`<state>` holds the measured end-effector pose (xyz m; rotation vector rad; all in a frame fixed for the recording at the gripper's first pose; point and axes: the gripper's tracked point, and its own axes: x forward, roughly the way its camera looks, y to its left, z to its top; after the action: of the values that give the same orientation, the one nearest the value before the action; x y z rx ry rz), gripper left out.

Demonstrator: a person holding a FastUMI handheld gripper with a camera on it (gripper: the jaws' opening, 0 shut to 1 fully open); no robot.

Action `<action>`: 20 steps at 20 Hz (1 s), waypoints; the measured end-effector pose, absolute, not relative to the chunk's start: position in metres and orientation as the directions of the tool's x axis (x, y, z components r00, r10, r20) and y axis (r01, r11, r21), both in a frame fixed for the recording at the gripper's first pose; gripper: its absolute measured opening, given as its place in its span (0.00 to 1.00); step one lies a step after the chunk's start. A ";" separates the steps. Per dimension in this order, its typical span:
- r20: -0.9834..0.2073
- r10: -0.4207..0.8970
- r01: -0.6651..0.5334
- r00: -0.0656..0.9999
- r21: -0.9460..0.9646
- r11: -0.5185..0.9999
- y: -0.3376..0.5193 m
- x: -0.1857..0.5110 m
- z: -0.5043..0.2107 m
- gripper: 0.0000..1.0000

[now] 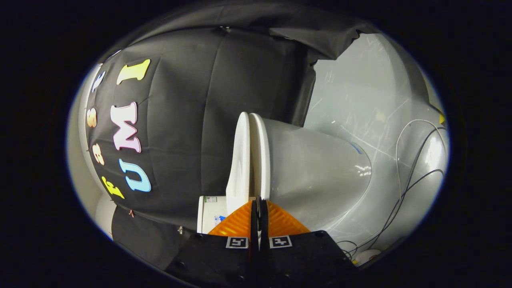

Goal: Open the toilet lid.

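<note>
Toilet lid (pixel 239 160): sitting at the centre of the frame, seen edge-on as a thin white disc, parted by a narrow gap from the seat (pixel 260 156) just to its right; the view is rolled sideways, so the toilet is appearing to lie on its side.
Bowl (pixel 316 168): swelling out white to the right of the seat, catching a glint of light on its far curve.
Gripper (pixel 259 206): its fingers are pressing together at lower centre, nothing showing between them, with their tips pointing into the gap between lid and seat; whether they are touching either edge cannot be told.
Tank (pixel 211 214): showing as a white block at lower centre-left, just left of the fingers.
Floor (pixel 352 88): spreading pale grey and scuffed across the right of the frame.
Cables (pixel 404 188): trailing in thin loops across the floor at the right, beyond the bowl.
Booth wall (pixel 188 120): hanging as black cloth across the left and top of the frame.
</note>
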<state>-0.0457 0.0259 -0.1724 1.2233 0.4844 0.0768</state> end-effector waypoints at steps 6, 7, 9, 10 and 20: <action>-0.334 0.288 0.197 0.897 0.888 0.415 0.032 -0.046 -0.146 0.05; -0.333 0.287 0.188 0.898 0.881 0.435 0.034 -0.045 -0.140 0.05; -0.330 0.291 0.166 0.898 0.866 0.471 0.040 -0.044 -0.123 0.05; -0.335 0.287 0.162 0.897 0.855 0.492 0.043 -0.045 -0.116 0.05; -0.331 0.250 0.123 0.910 0.791 0.599 0.088 -0.046 -0.031 0.05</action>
<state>-0.0461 0.0885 -0.0307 0.9332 0.4373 0.0764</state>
